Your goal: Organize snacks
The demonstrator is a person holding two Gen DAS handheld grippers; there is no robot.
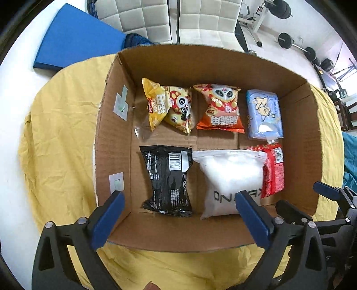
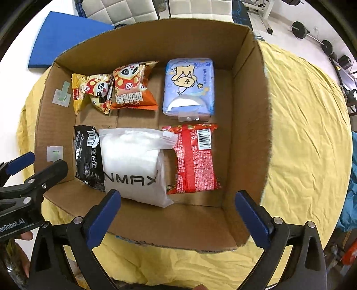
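Observation:
An open cardboard box (image 1: 116, 138) (image 2: 247, 125) holds two rows of packets. At the back lie a yellow panda snack bag (image 1: 169, 104) (image 2: 92, 93), an orange panda snack bag (image 1: 219, 109) (image 2: 131, 85) and a pale blue tissue pack (image 1: 264, 113) (image 2: 189, 87). In front lie a black packet (image 1: 167, 178) (image 2: 88, 156), a white pouch (image 1: 229, 176) (image 2: 131, 160) and a red packet (image 1: 273, 169) (image 2: 194, 158). My left gripper (image 1: 178, 200) hovers open above the box's near wall. My right gripper (image 2: 178, 200) is open too, holding nothing.
The box rests on a wrinkled yellow cloth (image 1: 58, 125) (image 2: 303, 125) over a white table. A blue pad (image 1: 75, 38) (image 2: 64, 33) lies at the back left. White padded chairs (image 1: 169, 17) and gym weights (image 1: 296, 44) stand behind.

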